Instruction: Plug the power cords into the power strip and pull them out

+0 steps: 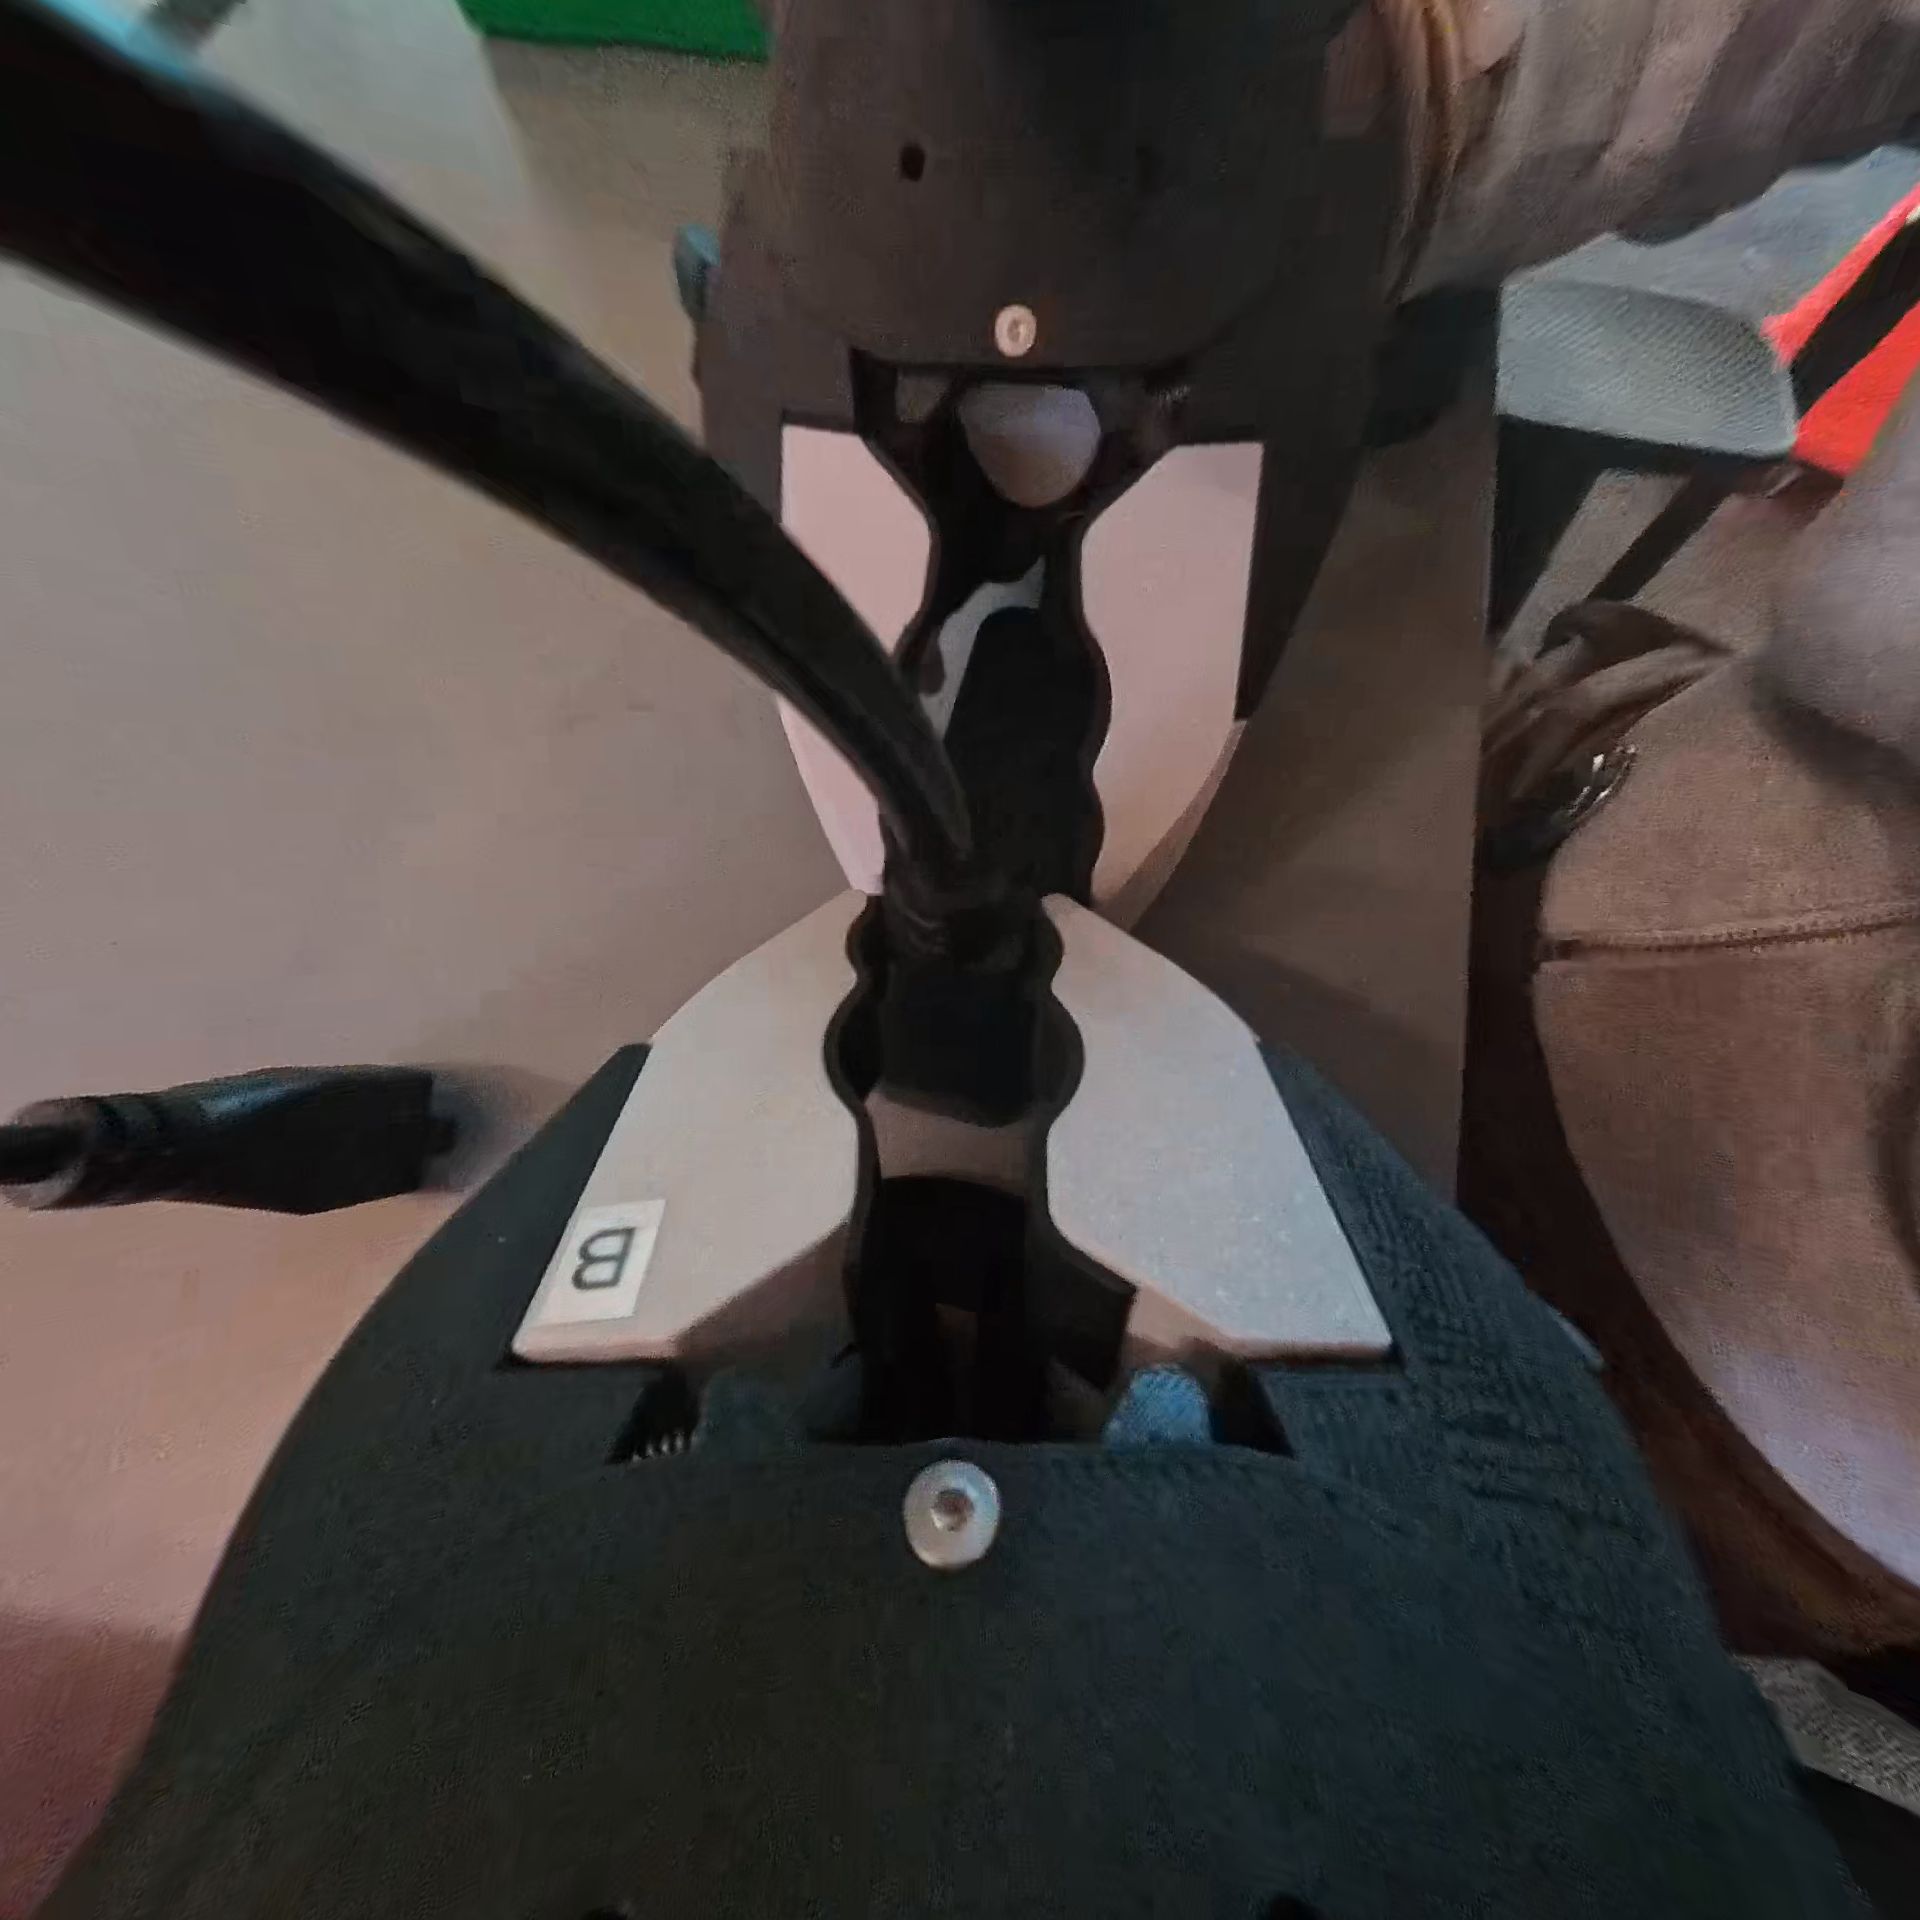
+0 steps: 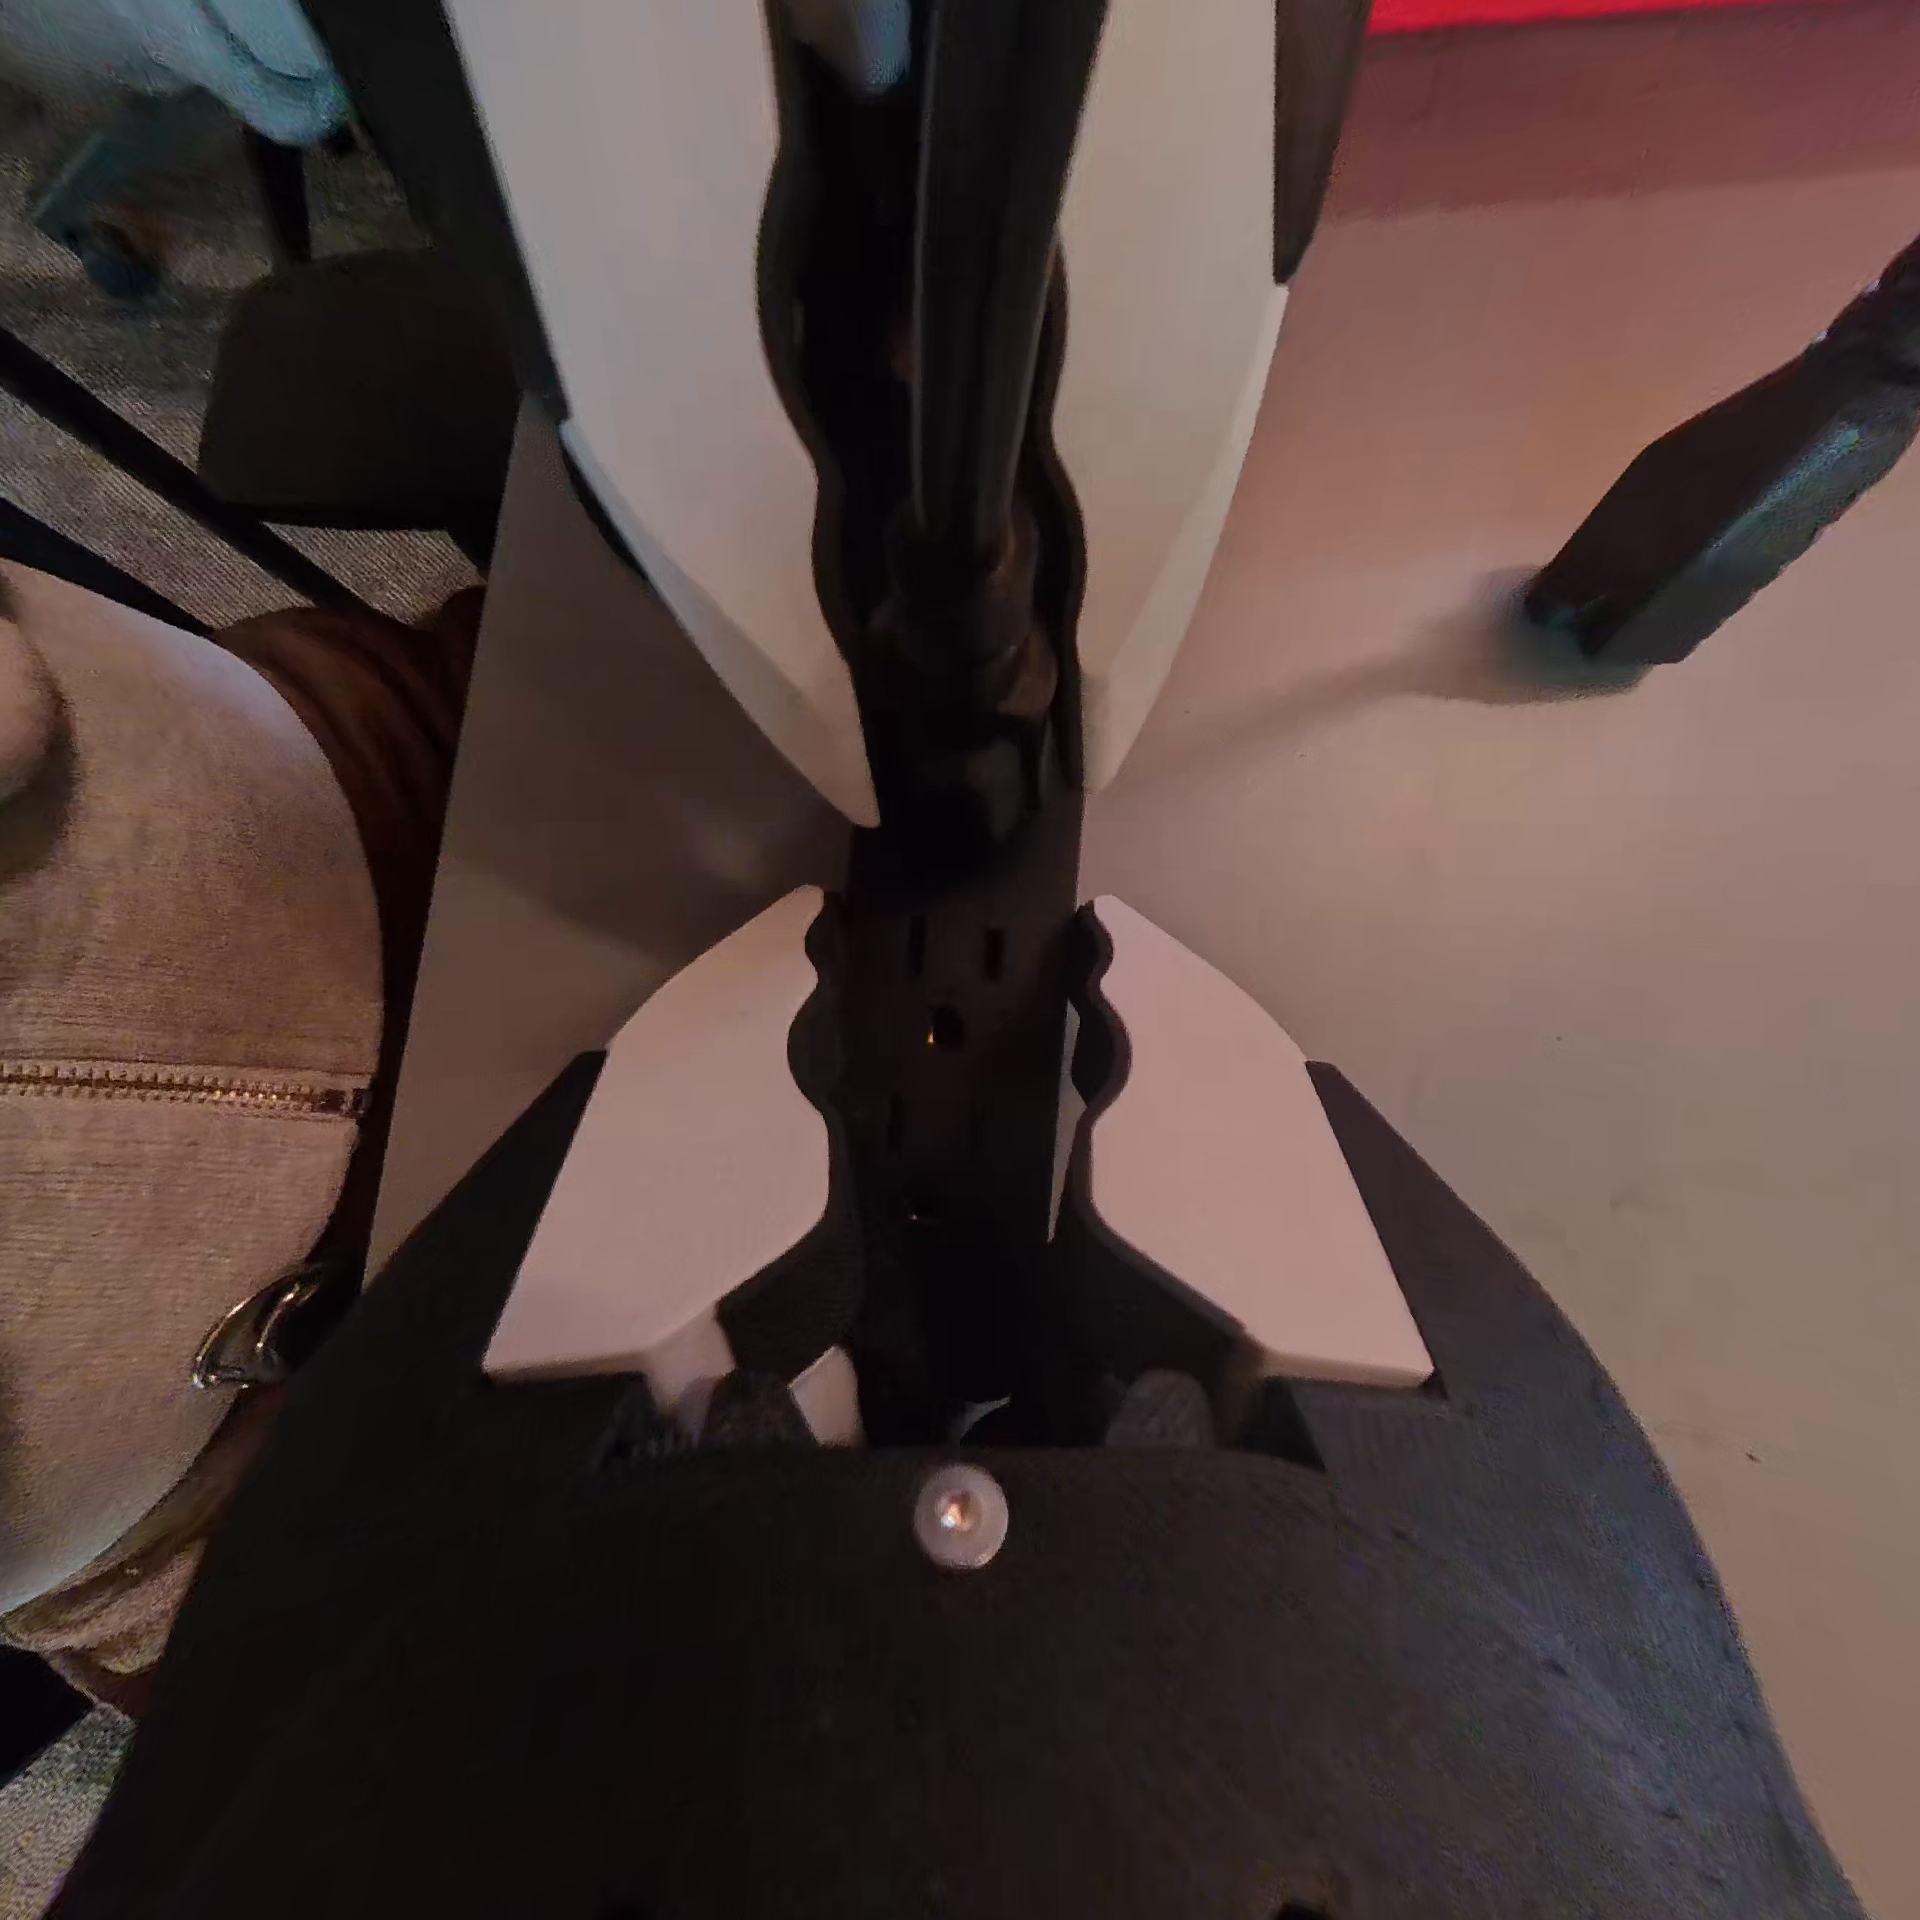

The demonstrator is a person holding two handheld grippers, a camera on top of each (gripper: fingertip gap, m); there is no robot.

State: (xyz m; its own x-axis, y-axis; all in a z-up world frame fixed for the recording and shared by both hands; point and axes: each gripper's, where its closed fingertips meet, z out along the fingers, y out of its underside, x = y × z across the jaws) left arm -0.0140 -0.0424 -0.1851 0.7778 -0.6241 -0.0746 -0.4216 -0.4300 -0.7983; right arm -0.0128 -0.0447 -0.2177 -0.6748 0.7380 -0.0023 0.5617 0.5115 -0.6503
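In the left wrist view my left gripper point(image 1: 961, 904) is shut on a black plug point(image 1: 956, 1039). Its thick black cord point(image 1: 416, 364) arcs up to the left. Facing it, the right gripper's white fingers point(image 1: 821, 790) clamp the black power strip point(image 1: 1003, 707). In the right wrist view my right gripper point(image 2: 954, 904) is shut on the power strip point(image 2: 956, 1039), outlet slots facing the camera. The left gripper point(image 2: 977, 800) holds the plug point(image 2: 961, 665) against the strip's far part. Whether the prongs are seated is hidden.
A second black plug lies loose on the beige table point(image 1: 260, 727), at the left point(image 1: 229, 1138) and in the right wrist view at the upper right point(image 2: 1714, 520). A person in brown clothing point(image 1: 1683, 1143) sits at the table edge. A grey chair point(image 1: 1642, 353) stands behind. Less than 4 cm separates the two grippers' tips.
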